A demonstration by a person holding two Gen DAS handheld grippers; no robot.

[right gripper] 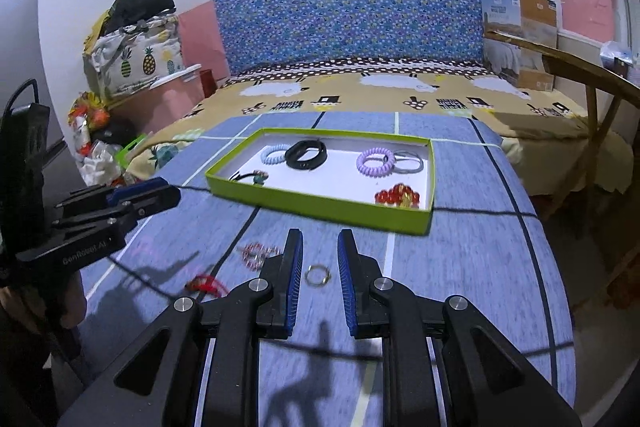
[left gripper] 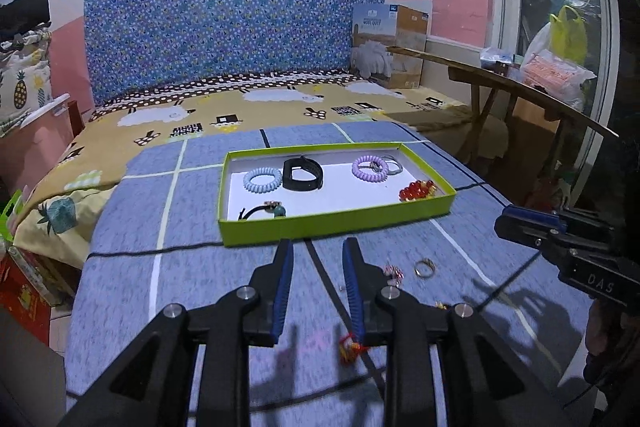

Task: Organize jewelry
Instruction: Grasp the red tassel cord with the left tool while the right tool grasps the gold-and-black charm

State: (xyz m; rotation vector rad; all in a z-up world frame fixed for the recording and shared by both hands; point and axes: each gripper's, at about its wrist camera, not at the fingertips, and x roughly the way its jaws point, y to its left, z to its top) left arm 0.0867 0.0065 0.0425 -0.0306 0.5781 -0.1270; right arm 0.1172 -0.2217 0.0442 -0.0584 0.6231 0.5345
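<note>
**Ring lines up between right gripper's fingers**

Hovering over the blue blanket [right gripper: 460, 267], the right gripper [right gripper: 319, 239] frames a small metal ring [right gripper: 318, 273], which lies flat just below centre of the right wrist frame, in the gap between the two parted, empty fingers. That alignment is what the next pick appears to depend on: the ring sits straight ahead and slightly under the tips, and being round it offers no long axis to match. The left gripper [left gripper: 318, 247], also spread and holding nothing, sees the same ring [left gripper: 424, 267] off to its right at centre-right of its own frame, so the right hand looks the nearer. A red charm [left gripper: 349, 347] lies near the left gripper's right finger. Beyond, at mid-frame, the green tray [right gripper: 320, 205] holds coil bands, a black strap and red beads.
</note>
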